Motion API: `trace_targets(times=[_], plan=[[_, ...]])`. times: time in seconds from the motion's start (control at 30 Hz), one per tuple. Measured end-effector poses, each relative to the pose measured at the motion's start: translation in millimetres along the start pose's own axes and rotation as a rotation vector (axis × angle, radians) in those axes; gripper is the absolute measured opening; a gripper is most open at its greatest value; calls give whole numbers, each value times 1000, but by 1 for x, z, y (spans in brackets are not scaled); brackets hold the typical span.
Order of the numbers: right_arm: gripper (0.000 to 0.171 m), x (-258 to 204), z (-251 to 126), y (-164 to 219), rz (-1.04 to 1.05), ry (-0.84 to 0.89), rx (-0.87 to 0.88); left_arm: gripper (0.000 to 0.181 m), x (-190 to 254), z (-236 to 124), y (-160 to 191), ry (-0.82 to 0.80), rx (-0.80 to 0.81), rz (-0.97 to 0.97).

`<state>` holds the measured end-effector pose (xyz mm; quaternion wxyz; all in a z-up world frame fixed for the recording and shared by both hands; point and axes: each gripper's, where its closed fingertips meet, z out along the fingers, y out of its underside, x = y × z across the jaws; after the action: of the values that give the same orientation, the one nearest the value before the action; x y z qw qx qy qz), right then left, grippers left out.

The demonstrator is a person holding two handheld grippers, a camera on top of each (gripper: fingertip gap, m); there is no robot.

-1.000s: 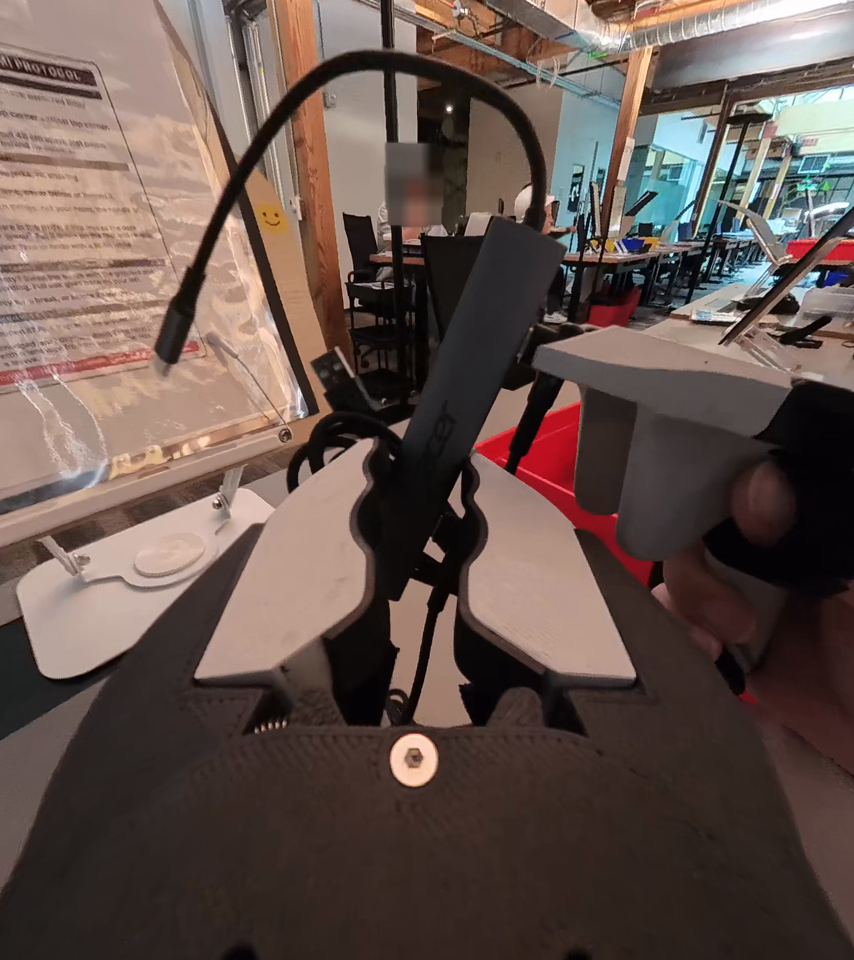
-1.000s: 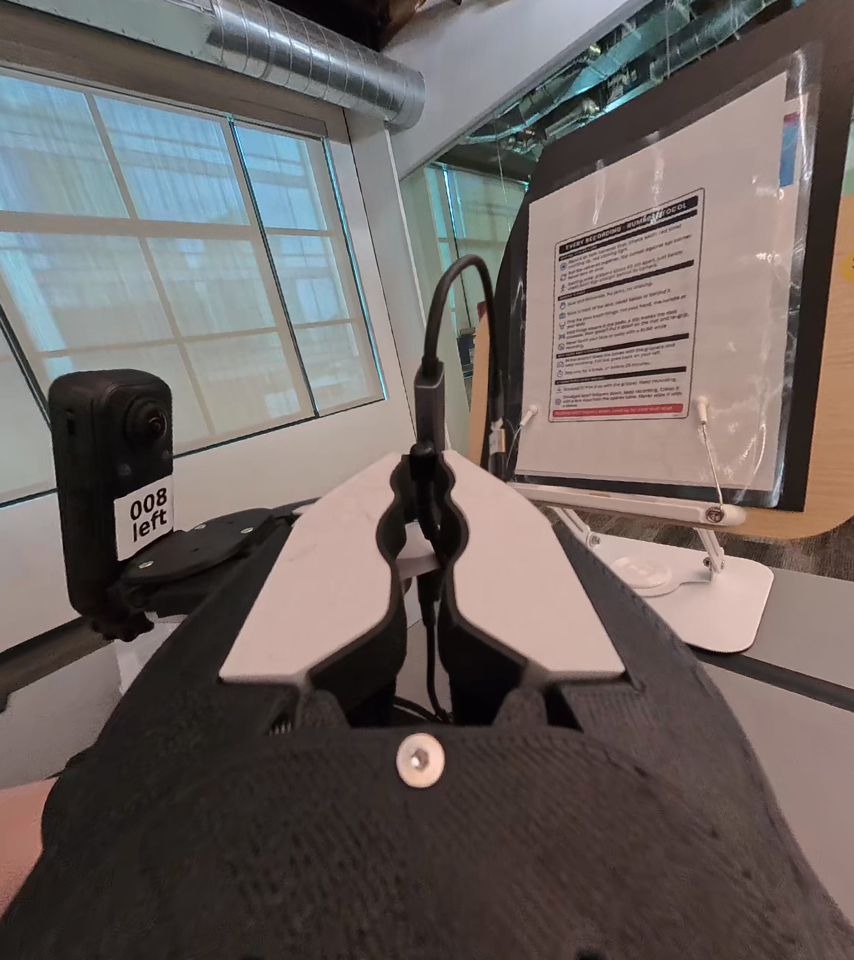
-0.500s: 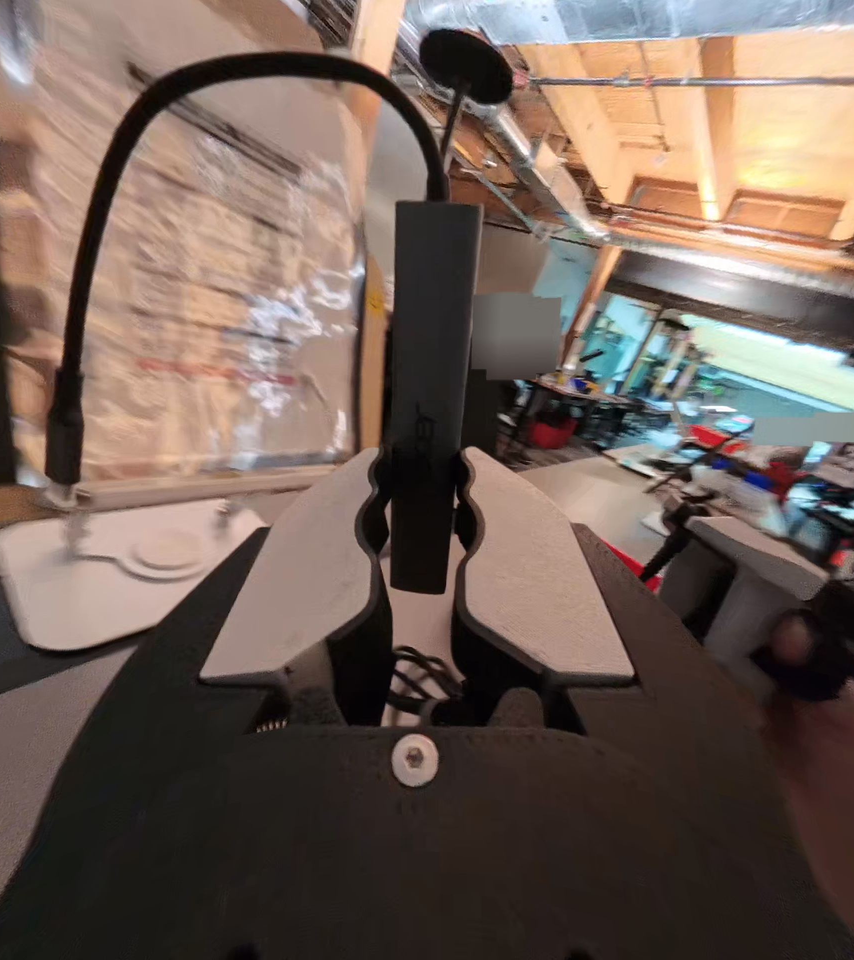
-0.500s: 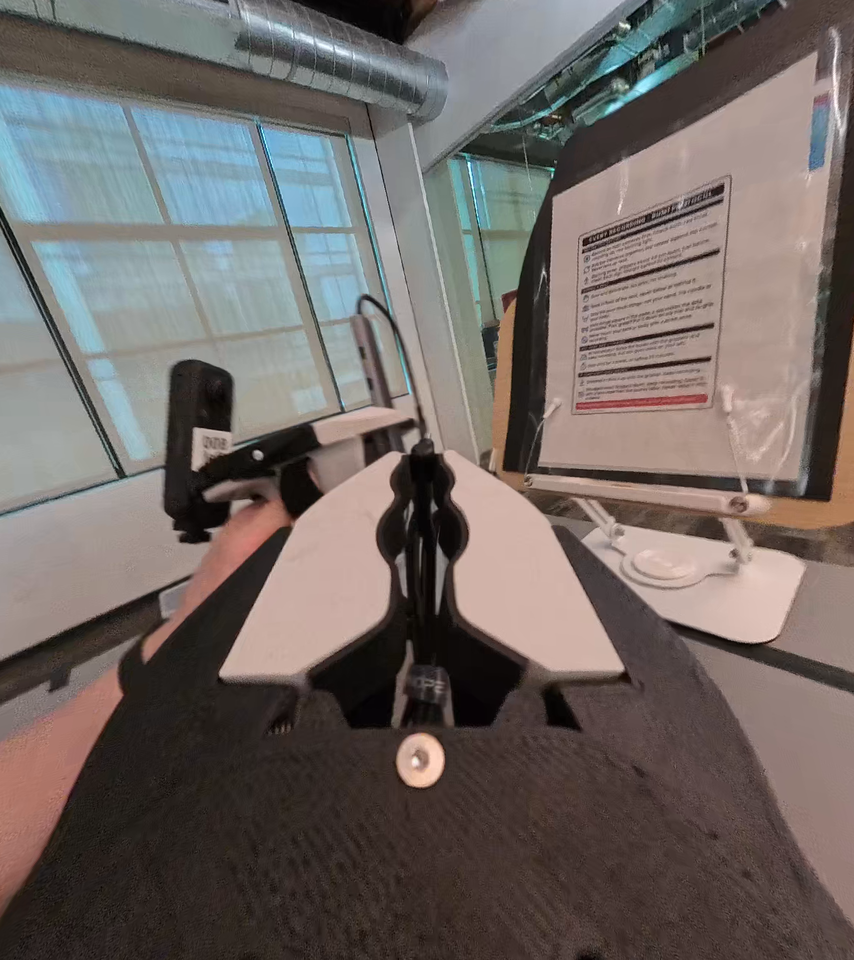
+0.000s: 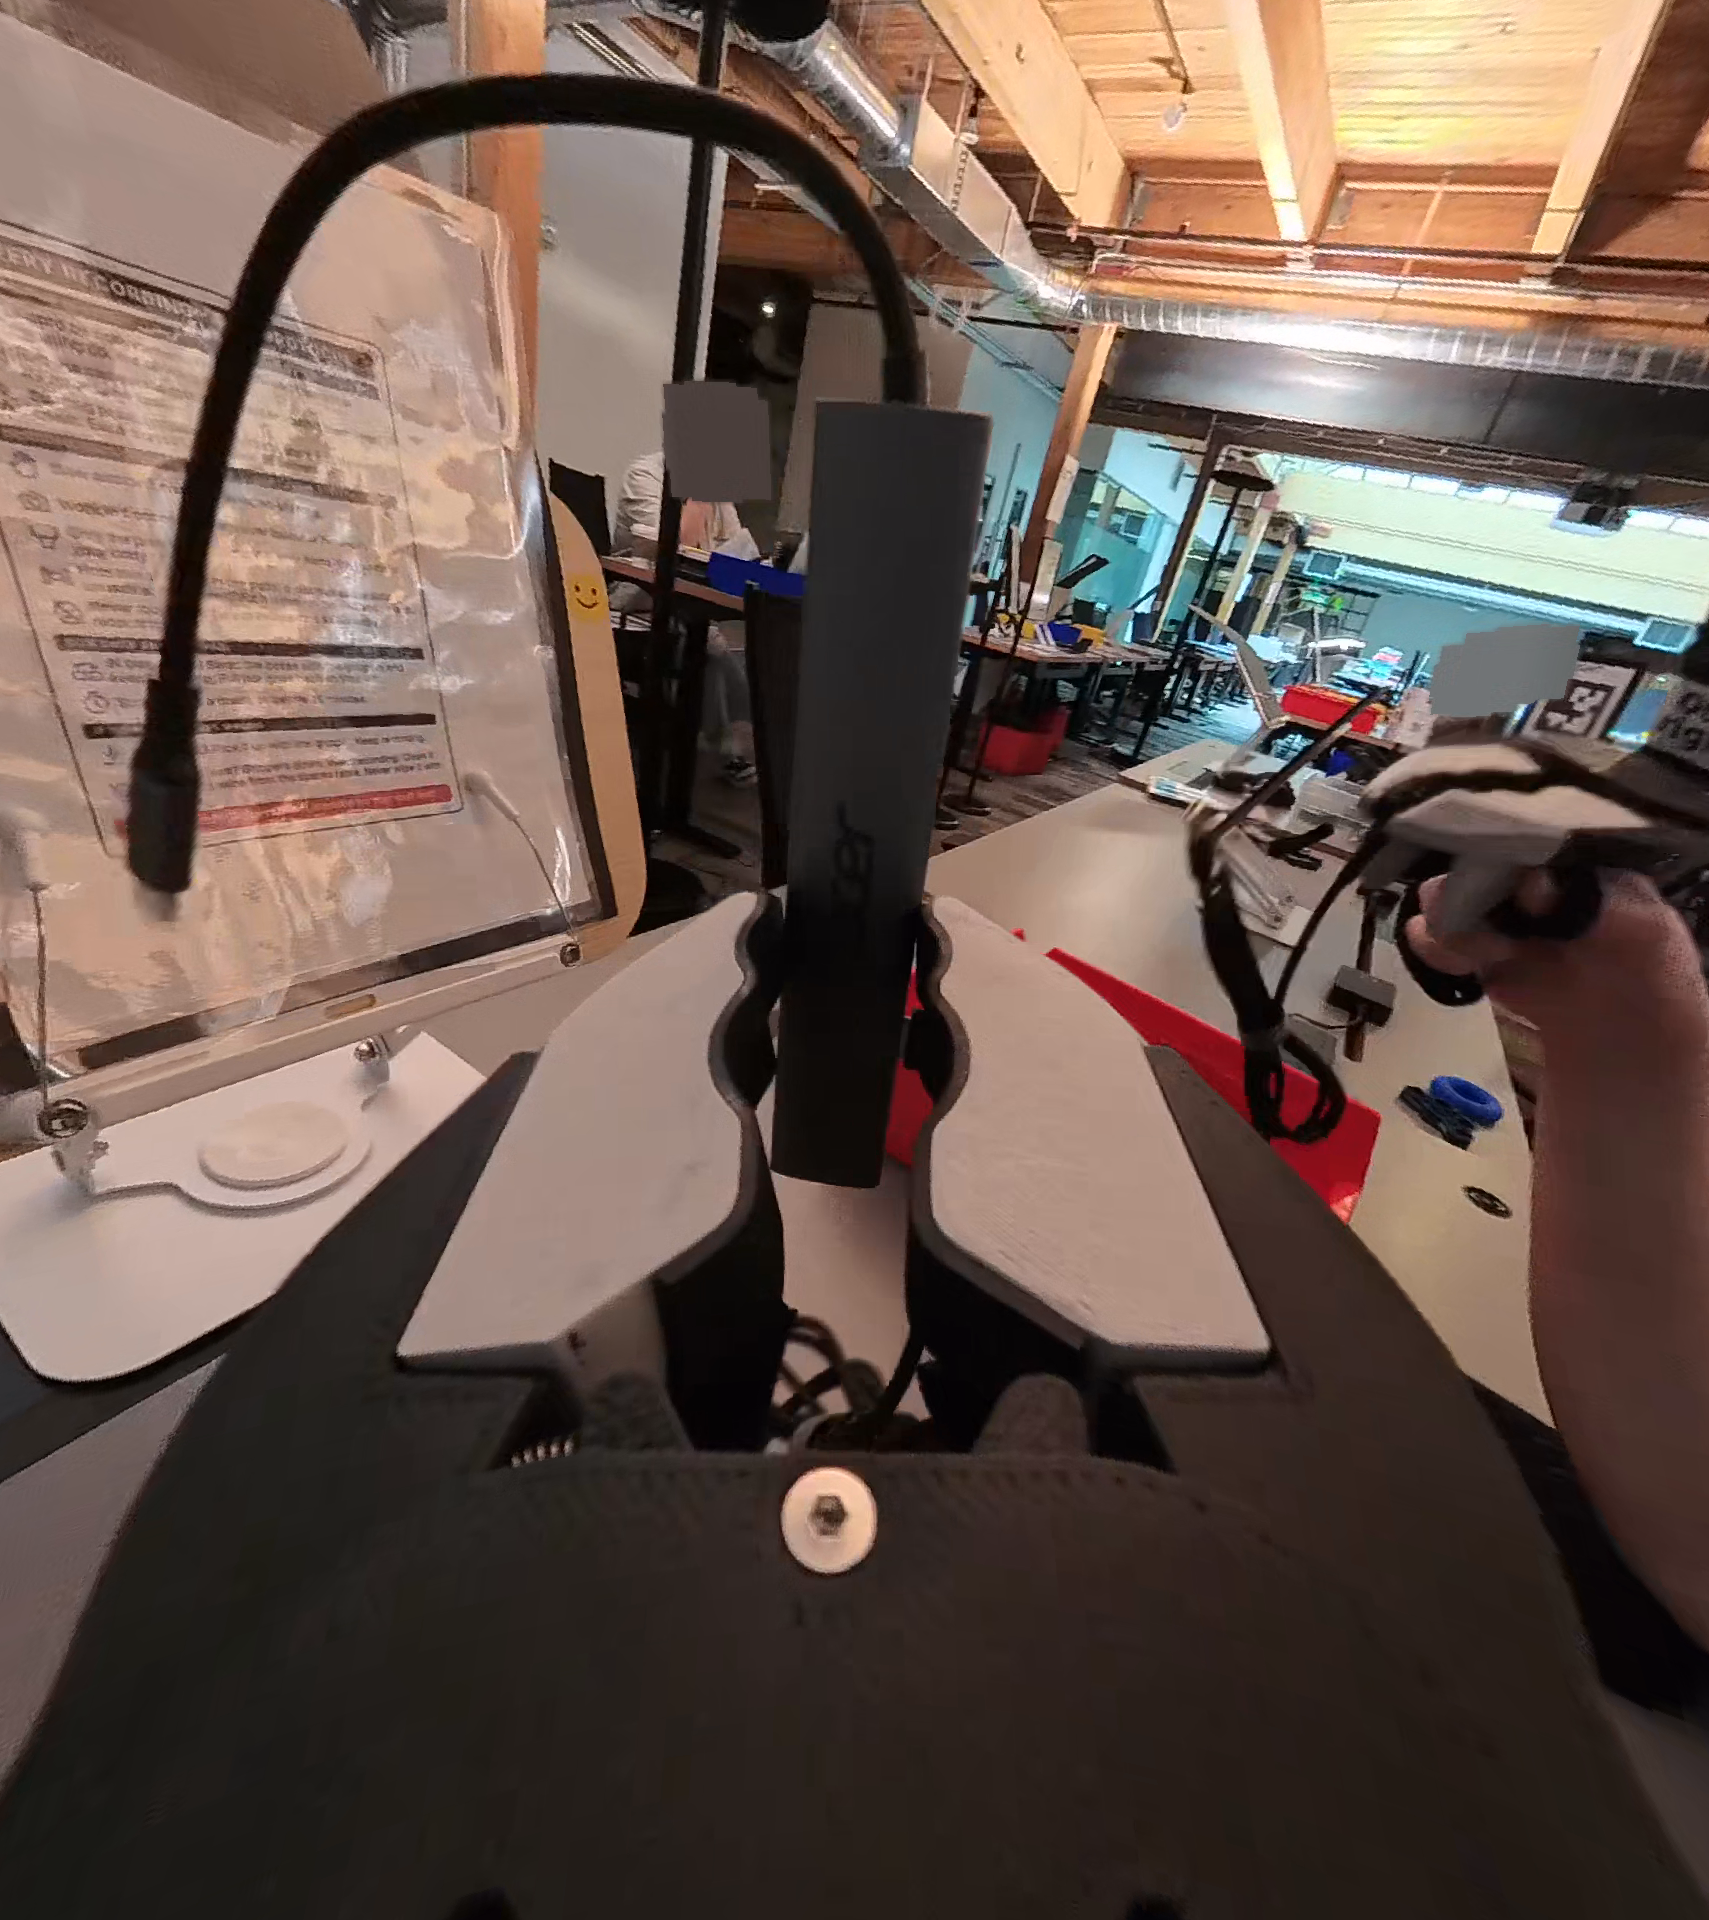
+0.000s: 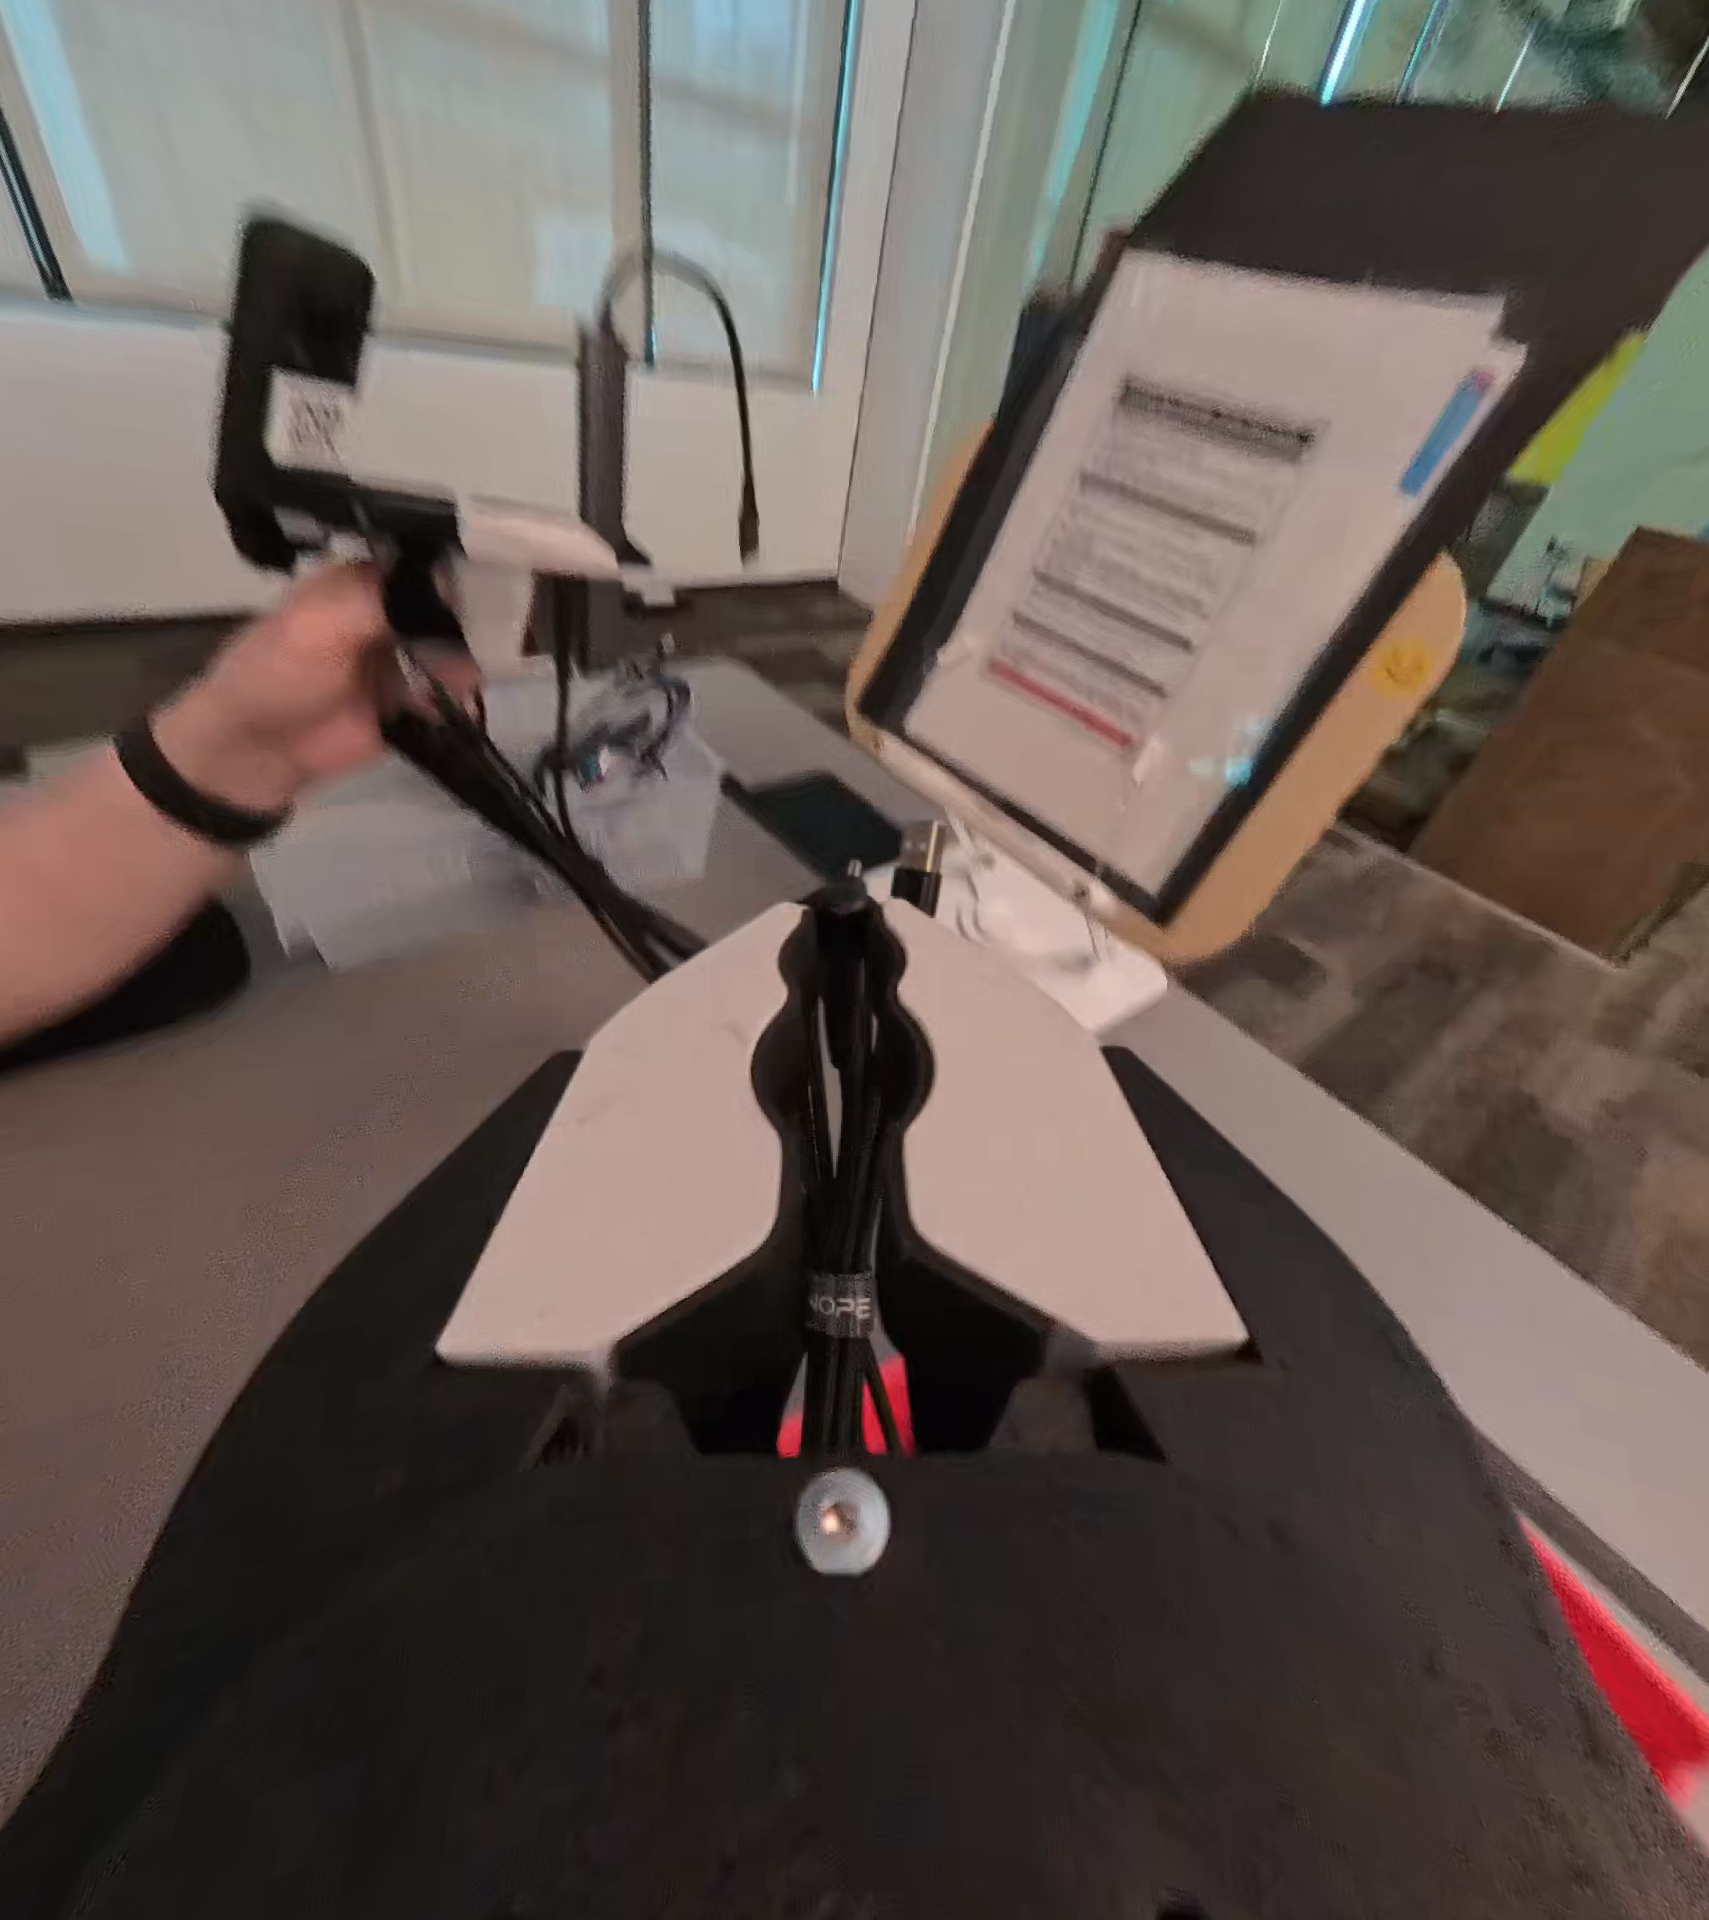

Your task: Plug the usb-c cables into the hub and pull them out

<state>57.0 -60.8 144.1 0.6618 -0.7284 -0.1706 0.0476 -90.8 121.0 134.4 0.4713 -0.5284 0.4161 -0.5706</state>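
My left gripper [image 5: 839,914] is shut on the grey usb hub [image 5: 876,748] and holds it upright above the table. The hub's own black cable [image 5: 237,343] arcs over to the left and ends in a free plug [image 5: 162,821]. My right gripper [image 6: 845,914] is shut on a bundled black usb-c cable [image 6: 839,1132], with a connector [image 6: 917,862] sticking out past the tips. In the left wrist view the right gripper [image 5: 1234,805] is off to the right with the cable bundle [image 5: 1260,997] hanging from it. The right wrist view, which is blurred, shows the left gripper [image 6: 637,582] with the hub [image 6: 606,416] far left, well apart.
A document stand [image 5: 206,623] on a white base [image 5: 102,1247] stands at the left; it also shows in the right wrist view [image 6: 1193,582]. A red tray [image 5: 1203,1081] lies behind the hub. A clear bag of cables [image 6: 621,758] lies on the grey table [image 6: 258,1143]. The left gripper's tips are roughly 25 cm from the right gripper's.
My right gripper has drawn away from the hub to the right, taking the cable with it. My left gripper has tipped the hub upright; the two grippers now stand far apart.
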Motion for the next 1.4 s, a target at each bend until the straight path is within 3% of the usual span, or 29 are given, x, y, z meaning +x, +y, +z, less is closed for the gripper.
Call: trace_targets(times=[0.13, 0.3, 0.4, 0.5, 0.6, 0.7, 0.83, 0.97, 1.2, 1.23, 1.27, 1.4], plan=[[9, 14, -21, 67, 15, -94, -235, 23, 5, -2, -2, 30, -2, -7], [10, 28, -43, 190, 188, -160, -692, 23, 13, 2, 3, 39, -33, 24], [14, 36, -36, 217, 229, -172, -748, 23, 19, 7, 10, 49, -66, 52], [40, 49, -14, 191, 219, -106, -611, 23, 25, 13, 18, 58, -96, 75], [46, 49, 15, 142, 57, -38, -447, 23, 36, 18, 26, 96, -129, 81], [51, 16, 51, 83, -27, -85, -241, 23, 47, 26, 38, 121, -172, 115], [53, -48, 88, 17, 27, -255, 43, 23, 65, 37, 62, 170, -253, 150], [57, -73, 99, -2, 86, -317, 136, 23, 81, 43, 79, 226, -303, 181], [58, -84, 107, 4, 192, -436, 155, 23, 108, 46, 102, 345, -390, 199], [54, -87, 106, 5, 194, -463, 157, 23, 111, 46, 104, 360, -398, 196], [27, -90, 103, 6, 182, -501, 158, 23, 114, 45, 105, 375, -402, 190], [23, -88, 96, 1, 228, -539, 165, 24, 123, 42, 98, 436, -366, 151]])
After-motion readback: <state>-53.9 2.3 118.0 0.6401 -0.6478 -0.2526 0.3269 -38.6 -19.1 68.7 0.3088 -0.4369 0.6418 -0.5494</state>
